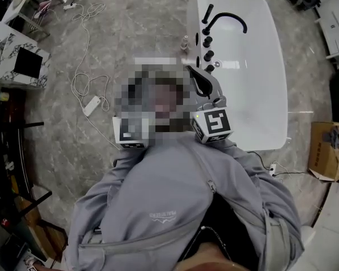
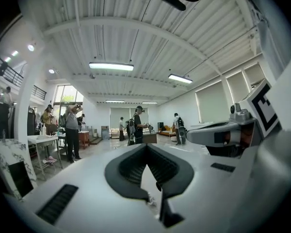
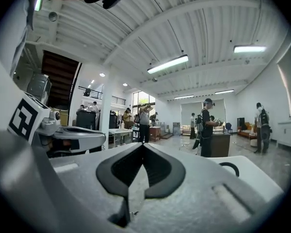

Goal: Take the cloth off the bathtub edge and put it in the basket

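The left gripper (image 2: 146,147) has its jaws pressed together on nothing; the right gripper (image 3: 143,147) is likewise closed and empty. Both are raised in front of the person and aimed out into the room. The bathtub (image 1: 279,95) lies just ahead-right, with its faucet (image 1: 226,18). No view shows a cloth on the rim, nor a basket. A cloth should be light, soft and limp: pinch a fold. Count: two grippers, one bathtub, one faucet.

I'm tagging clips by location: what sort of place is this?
Probably an open hall or showroom, not a home bathroom: a freestanding bathtub on stone-look floor, strip lights under a high ribbed ceiling, several people standing about.
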The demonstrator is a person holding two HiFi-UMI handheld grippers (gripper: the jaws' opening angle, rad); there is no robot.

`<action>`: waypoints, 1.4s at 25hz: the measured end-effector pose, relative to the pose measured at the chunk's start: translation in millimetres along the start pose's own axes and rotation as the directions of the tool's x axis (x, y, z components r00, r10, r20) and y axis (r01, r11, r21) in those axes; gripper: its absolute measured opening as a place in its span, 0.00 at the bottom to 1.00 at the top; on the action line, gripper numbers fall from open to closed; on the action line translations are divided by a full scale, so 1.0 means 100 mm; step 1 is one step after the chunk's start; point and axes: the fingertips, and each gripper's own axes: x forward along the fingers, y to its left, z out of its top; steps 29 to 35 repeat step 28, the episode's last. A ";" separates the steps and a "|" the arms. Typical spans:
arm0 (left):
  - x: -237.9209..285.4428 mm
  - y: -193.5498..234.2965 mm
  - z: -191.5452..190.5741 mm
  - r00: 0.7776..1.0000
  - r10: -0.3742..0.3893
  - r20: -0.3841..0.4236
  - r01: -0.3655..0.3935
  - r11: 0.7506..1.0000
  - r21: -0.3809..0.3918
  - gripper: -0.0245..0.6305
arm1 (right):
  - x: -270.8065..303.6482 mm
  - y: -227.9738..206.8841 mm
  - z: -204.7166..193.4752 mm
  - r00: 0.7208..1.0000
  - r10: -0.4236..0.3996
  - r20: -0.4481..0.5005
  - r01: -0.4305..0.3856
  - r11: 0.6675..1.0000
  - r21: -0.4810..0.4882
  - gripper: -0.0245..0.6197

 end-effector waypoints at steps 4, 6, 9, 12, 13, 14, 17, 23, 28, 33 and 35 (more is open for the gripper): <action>-0.05 -0.12 0.02 1.000 -0.007 0.003 0.007 1.000 0.015 0.05 | -0.06 0.01 0.07 0.999 0.011 0.031 -0.009 0.999 -0.043 0.05; -0.06 -0.15 0.00 1.000 -0.015 -0.002 0.015 1.000 0.006 0.05 | -0.08 0.01 0.09 0.999 0.001 0.041 0.001 0.999 -0.051 0.05; -0.09 -0.19 0.02 1.000 -0.026 0.003 0.026 1.000 0.008 0.05 | -0.12 0.02 0.10 0.999 -0.015 0.044 0.018 0.998 -0.059 0.05; -0.10 -0.24 0.01 1.000 -0.030 0.004 0.030 1.000 0.009 0.05 | -0.17 -0.01 0.07 0.998 -0.017 0.053 0.020 0.998 -0.058 0.05; -0.10 -0.26 0.00 1.000 -0.031 0.004 0.031 0.999 0.008 0.05 | -0.18 -0.02 0.06 0.998 -0.017 0.055 0.020 0.998 -0.057 0.05; -0.09 -0.28 -0.01 0.999 -0.032 0.004 0.032 0.999 0.006 0.05 | -0.19 -0.03 0.05 0.998 -0.018 0.055 0.021 0.998 -0.058 0.05; -0.08 -0.29 0.00 0.999 -0.034 0.007 0.034 0.999 0.003 0.05 | -0.19 -0.05 0.04 0.999 -0.020 0.048 0.023 0.998 -0.061 0.05; -0.03 -0.32 -0.02 0.999 -0.043 0.006 0.043 0.999 0.009 0.05 | -0.18 -0.10 0.01 0.999 -0.020 0.036 0.022 0.998 -0.060 0.05; 0.02 -0.33 -0.04 0.999 -0.050 0.001 0.050 0.999 -0.007 0.05 | -0.16 -0.13 -0.02 1.000 -0.018 0.022 0.019 0.998 -0.067 0.05; 0.02 -0.33 -0.04 0.999 -0.050 0.001 0.050 0.999 -0.007 0.05 | -0.16 -0.13 -0.02 1.000 -0.018 0.022 0.019 0.998 -0.067 0.05; 0.02 -0.33 -0.04 0.999 -0.050 0.001 0.050 0.999 -0.007 0.05 | -0.16 -0.13 -0.02 1.000 -0.018 0.022 0.019 0.998 -0.067 0.05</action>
